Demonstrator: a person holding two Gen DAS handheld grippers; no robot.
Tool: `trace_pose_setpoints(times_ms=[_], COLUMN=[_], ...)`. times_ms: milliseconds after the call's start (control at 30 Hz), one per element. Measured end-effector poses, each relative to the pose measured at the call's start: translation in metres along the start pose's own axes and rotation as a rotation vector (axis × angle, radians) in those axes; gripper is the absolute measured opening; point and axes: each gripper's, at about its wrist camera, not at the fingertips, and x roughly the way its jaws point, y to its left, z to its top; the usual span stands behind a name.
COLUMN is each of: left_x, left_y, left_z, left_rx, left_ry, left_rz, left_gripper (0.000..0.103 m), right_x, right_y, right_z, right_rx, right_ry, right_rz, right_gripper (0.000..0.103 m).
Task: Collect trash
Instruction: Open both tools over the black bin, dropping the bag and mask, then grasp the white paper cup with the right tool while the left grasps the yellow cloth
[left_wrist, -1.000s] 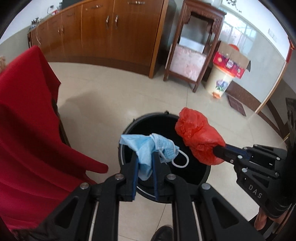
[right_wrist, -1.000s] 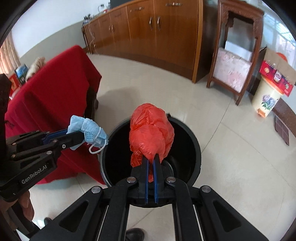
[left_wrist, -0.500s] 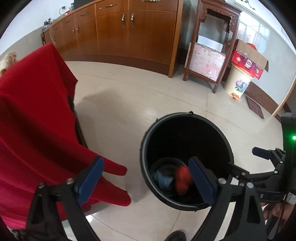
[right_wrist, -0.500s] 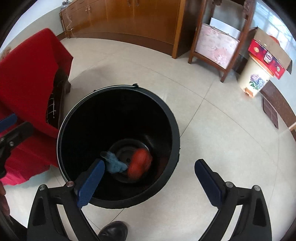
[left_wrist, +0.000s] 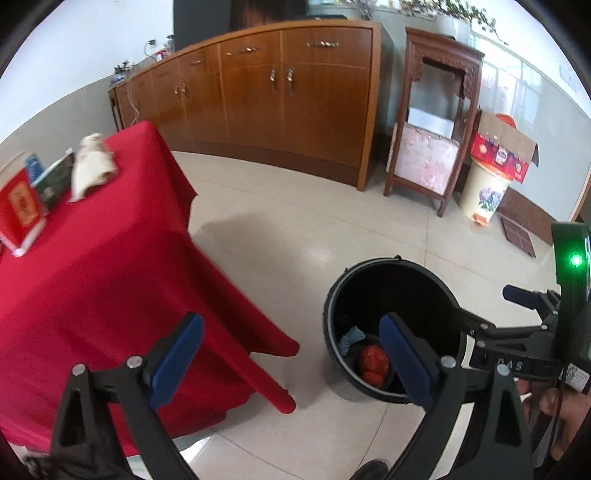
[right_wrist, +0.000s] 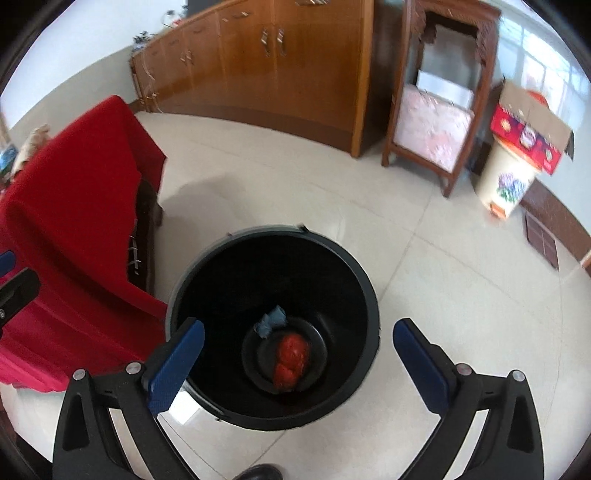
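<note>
A black trash bin (right_wrist: 364, 280) stands on the tiled floor; it also shows in the left wrist view (left_wrist: 439, 284). At its bottom lie a red plastic bag (right_wrist: 291, 356) and a blue face mask (right_wrist: 271, 323), also seen in the left wrist view as the bag (left_wrist: 373, 363) and the mask (left_wrist: 351, 336). My left gripper (left_wrist: 291, 362) is open and empty, to the left of the bin and above the floor. My right gripper (right_wrist: 295, 363) is open and empty above the bin's mouth. A crumpled off-white wad (left_wrist: 90, 166) lies on the red-clothed table (left_wrist: 92, 280).
Books and a red box (left_wrist: 22, 206) stand on the table's far left. A long wooden cabinet (left_wrist: 280, 96), a carved wooden stand (left_wrist: 432, 122) and a flowered bucket with a cardboard box (left_wrist: 491, 177) line the back wall. My shoe tip (right_wrist: 258, 472) is near the bin.
Both grippers opened and let go of the mask and the red bag, which dropped into the bin. Both grippers then rose and drew back; the left one turned towards the table.
</note>
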Motion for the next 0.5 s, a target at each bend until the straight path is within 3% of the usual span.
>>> trace_pose_setpoints(times_ms=[200, 500], left_x=[-0.038, -0.084], left_y=[0.032, 0.100], left_z=[-0.008, -0.021], left_rx=[-0.048, -0.213], left_ry=[-0.060, -0.150], left_rz=[0.028, 0.101], left_gripper=[0.097, 0.097], right_x=[-0.025, -0.051], right_y=[0.025, 0.089], right_z=[0.014, 0.029], right_rx=[0.000, -0.077], right_ry=[-0.105, -0.210], right_rz=[0.036, 0.183], right_gripper=[0.103, 0.103])
